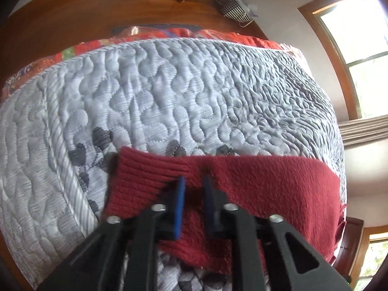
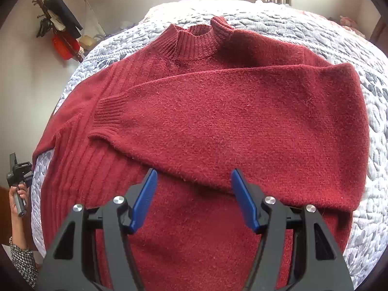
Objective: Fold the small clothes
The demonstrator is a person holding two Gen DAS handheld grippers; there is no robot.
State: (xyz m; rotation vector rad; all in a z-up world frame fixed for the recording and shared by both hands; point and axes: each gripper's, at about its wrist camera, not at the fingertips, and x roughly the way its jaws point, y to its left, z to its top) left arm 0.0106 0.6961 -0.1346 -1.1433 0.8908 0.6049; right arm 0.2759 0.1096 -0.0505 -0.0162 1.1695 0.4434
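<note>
Jaws wide above sweater (image 2: 218, 121).

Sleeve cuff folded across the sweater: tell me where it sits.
In the right wrist view the cuff lies left of centre on the sweater, below the collar and ahead of the open right hand-held gripper.

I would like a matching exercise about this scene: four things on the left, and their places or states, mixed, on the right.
1 dark red knitted sweater
2 its sleeve with ribbed cuff
3 black right gripper with blue pads
4 grey-white quilted bedspread

a folded across the chest
b open, over the sweater
c spread on the bedspread
d lying under the sweater

Pairs: 1-c, 2-a, 3-b, 4-d
</note>
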